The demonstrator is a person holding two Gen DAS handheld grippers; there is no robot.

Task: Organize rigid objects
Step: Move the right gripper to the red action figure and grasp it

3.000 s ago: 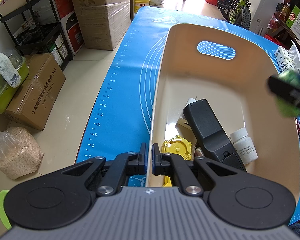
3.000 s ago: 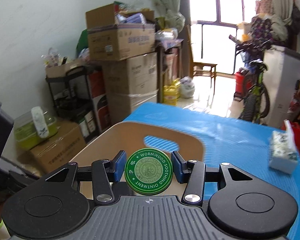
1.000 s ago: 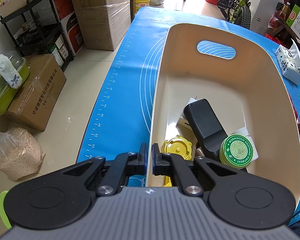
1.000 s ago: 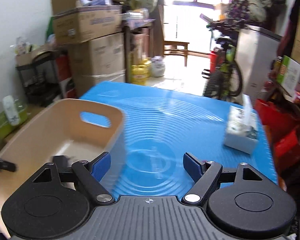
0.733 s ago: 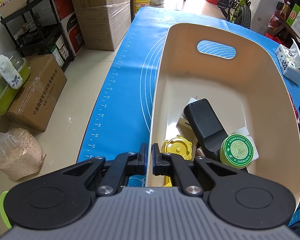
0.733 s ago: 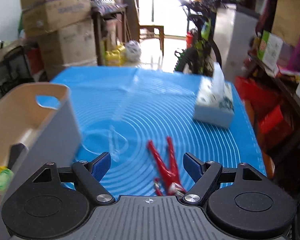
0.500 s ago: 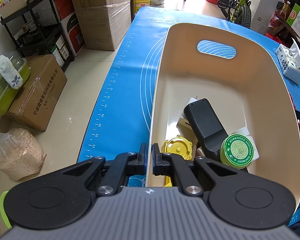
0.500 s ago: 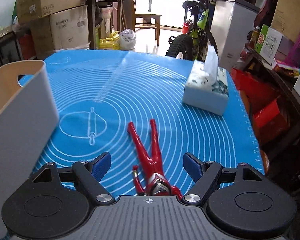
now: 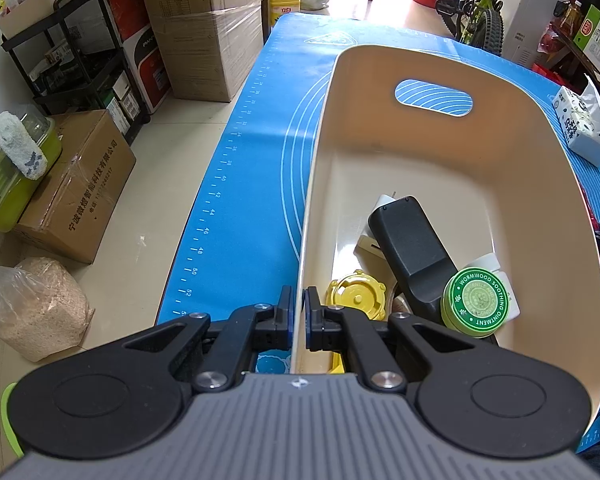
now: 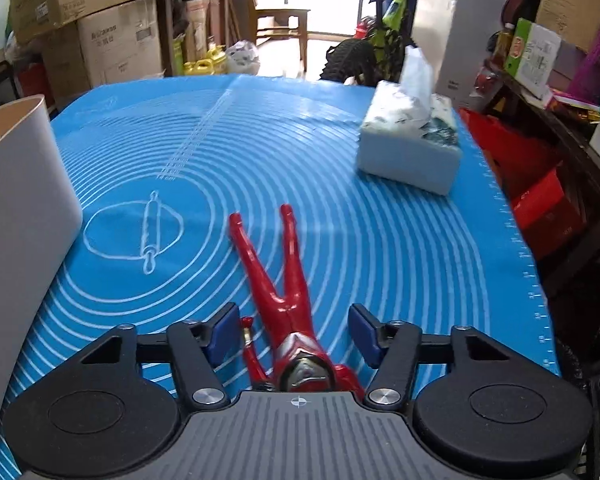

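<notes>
Cluttered storeroom; working surface covered by a blue baking mat. Left hand-held gripper is clenched on the near wall of the beige bin, steadying it. Bin contents: ointment tin, black device, yellow lid. Right hand-held gripper is spread wide, straddling the red figure, which lies flat on the mat, legs pointing away, just right of the bin. Assessment: figure appears to be light, rigid, glossy plastic, likely slippery; thin limbs may flex. Recommended hold: across the torso, not the legs. Tissue pack sits well beyond.
</notes>
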